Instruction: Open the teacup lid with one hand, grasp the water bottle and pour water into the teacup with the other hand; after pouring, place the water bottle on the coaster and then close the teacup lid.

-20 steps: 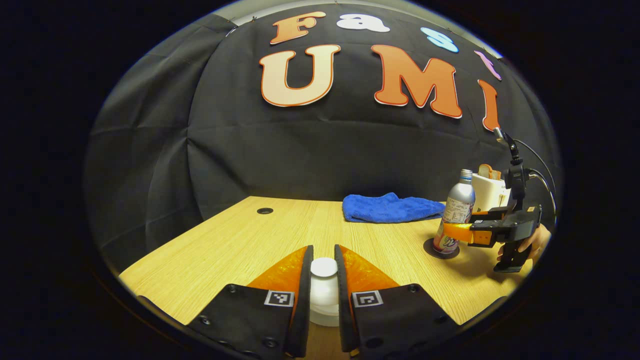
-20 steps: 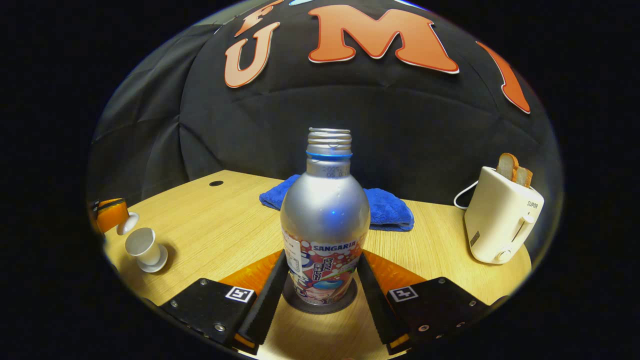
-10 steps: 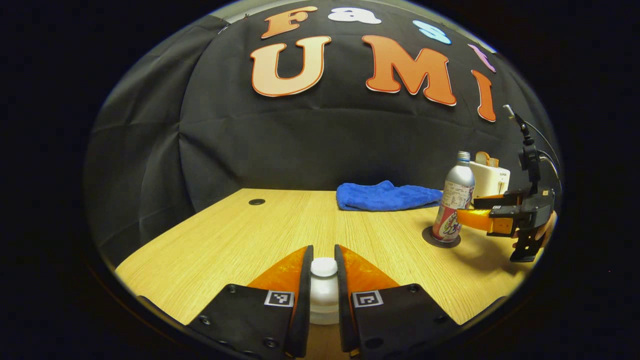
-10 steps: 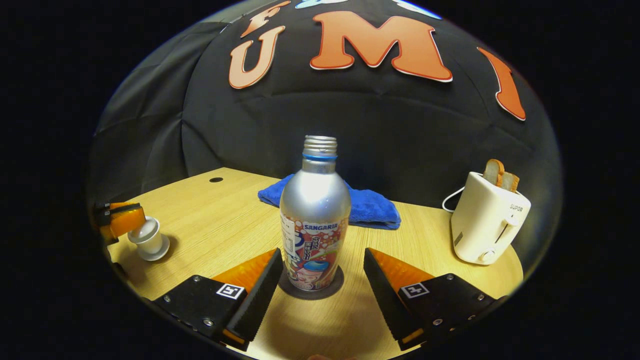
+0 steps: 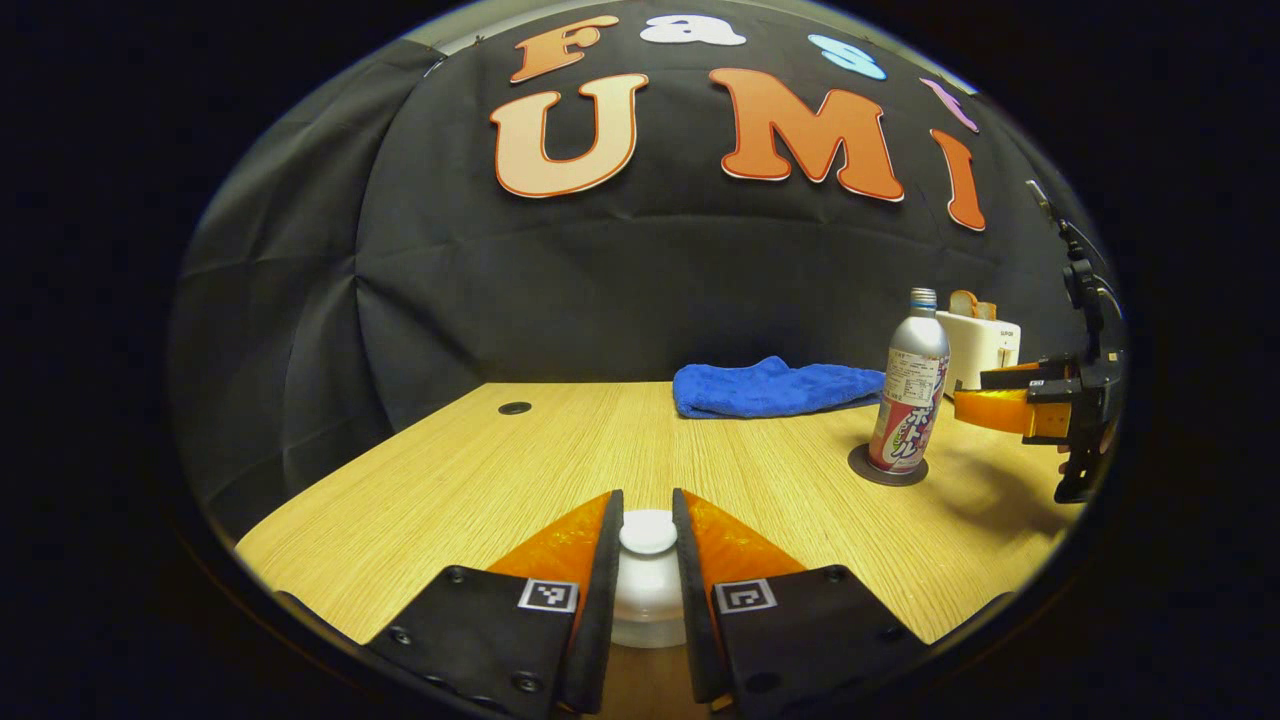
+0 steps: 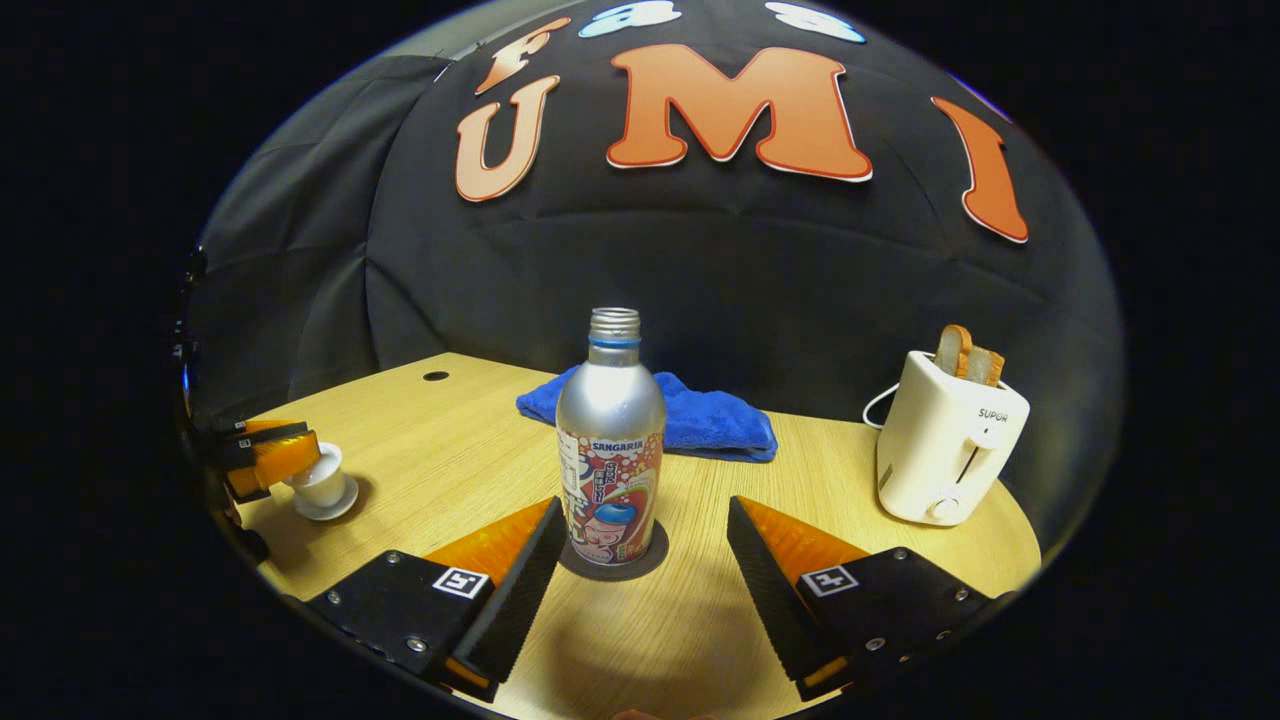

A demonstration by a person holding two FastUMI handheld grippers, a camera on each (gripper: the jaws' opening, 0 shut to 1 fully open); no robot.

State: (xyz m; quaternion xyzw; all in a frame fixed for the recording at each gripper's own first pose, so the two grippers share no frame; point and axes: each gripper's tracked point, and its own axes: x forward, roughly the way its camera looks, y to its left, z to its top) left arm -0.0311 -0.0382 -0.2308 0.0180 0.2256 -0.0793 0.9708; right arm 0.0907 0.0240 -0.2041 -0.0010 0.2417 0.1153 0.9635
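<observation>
The water bottle (image 6: 610, 440) stands upright on the dark coaster (image 6: 648, 556), uncapped neck up, just beyond the spread-apart right gripper (image 6: 640, 570), while the left gripper (image 5: 647, 570) pinches the lid (image 5: 647, 533) on the teacup (image 6: 323, 480), whose body its fingers mostly hide.

A light wooden desk (image 6: 450, 440) with a round cable hole (image 6: 436, 376) near its far left edge is seen. On it are laid a crumpled blue towel (image 6: 700, 420) at the back, a white toaster (image 6: 945, 445) to the right, a dark coaster (image 6: 645, 555) under the water bottle (image 6: 610, 440), and a white saucer (image 6: 325, 505) carrying the teacup (image 6: 322, 478).
</observation>
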